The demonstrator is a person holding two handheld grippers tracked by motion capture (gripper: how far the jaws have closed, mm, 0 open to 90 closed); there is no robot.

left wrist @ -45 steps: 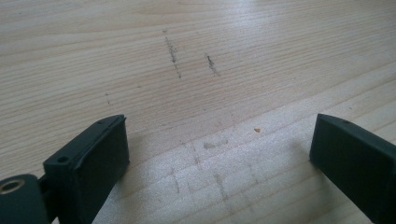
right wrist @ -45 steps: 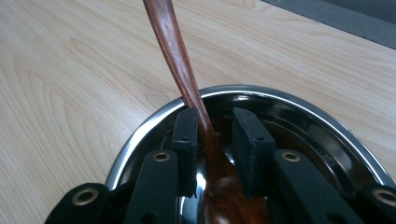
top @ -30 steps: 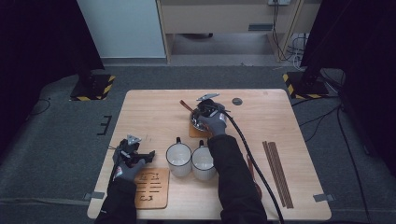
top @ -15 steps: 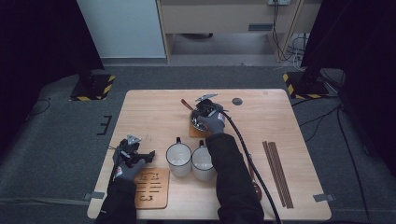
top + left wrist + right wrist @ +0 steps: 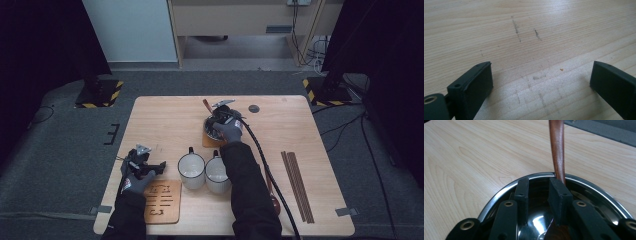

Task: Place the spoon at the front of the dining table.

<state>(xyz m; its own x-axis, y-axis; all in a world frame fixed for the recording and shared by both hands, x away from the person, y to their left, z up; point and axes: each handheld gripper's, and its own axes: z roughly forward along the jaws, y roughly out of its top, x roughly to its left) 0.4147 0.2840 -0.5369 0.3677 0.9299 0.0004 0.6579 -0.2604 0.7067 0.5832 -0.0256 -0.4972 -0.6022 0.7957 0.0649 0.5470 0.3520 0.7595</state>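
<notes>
My right gripper [image 5: 539, 182] reaches into a shiny steel bowl [image 5: 499, 192], and its jaws have just been opening. A narrow gap stands between them with nothing in it. A brown wooden spoon handle [image 5: 557, 147] leans over the bowl's rim just beside the right jaw, free of the pads. In the high view the right gripper [image 5: 220, 120] sits over the bowl [image 5: 212, 129] at mid table. My left gripper [image 5: 157, 167] rests near the table's front left. Its jaws stand wide apart over bare wood [image 5: 541, 75].
Two white mugs [image 5: 191, 170] [image 5: 218, 172] stand side by side in front of the bowl. A wooden board [image 5: 162, 200] marked with a 3 lies by the left hand. Dark chopsticks [image 5: 297, 185] lie at the right, with a small dark disc [image 5: 254, 108] at the back.
</notes>
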